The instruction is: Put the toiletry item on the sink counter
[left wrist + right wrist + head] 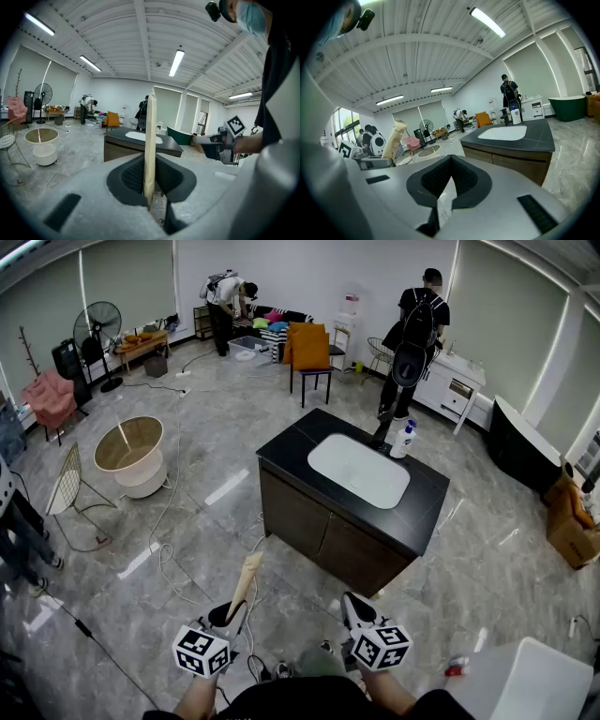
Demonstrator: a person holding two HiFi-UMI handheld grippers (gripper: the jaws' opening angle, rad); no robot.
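The left claw [234,611] is clamping a tall, flat, cream-coloured soft-walled tube [150,136]. Its jaws are pressing together on the tube's lower part, and most of the tube is standing up above them, leaning slightly. The right claw [449,161] is carrying nothing, and its jaws are meeting at the tips. It is riding just beside the left claw, at about the same height.

The black-topped cabinet desk [291,452] with its white inset basin [358,470] is lying ahead of both claws and well apart from them, with open floor between. A white pump bottle with a blue collar [403,439] is standing on the desk's far side, beyond the basin.

Handling, as a judgement:
- The tube is probably light, and its walls will probably give under pressure.
- A hard squeeze risks denting it or forcing out its contents.
- The long part above the jaws is likely to swing or pivot during carrying.
- A hold across the flat faces, as here, looks sound.
- The tube is unlikely to balance on end, so laying it flat on bare desk surface beside the basin seems safer.
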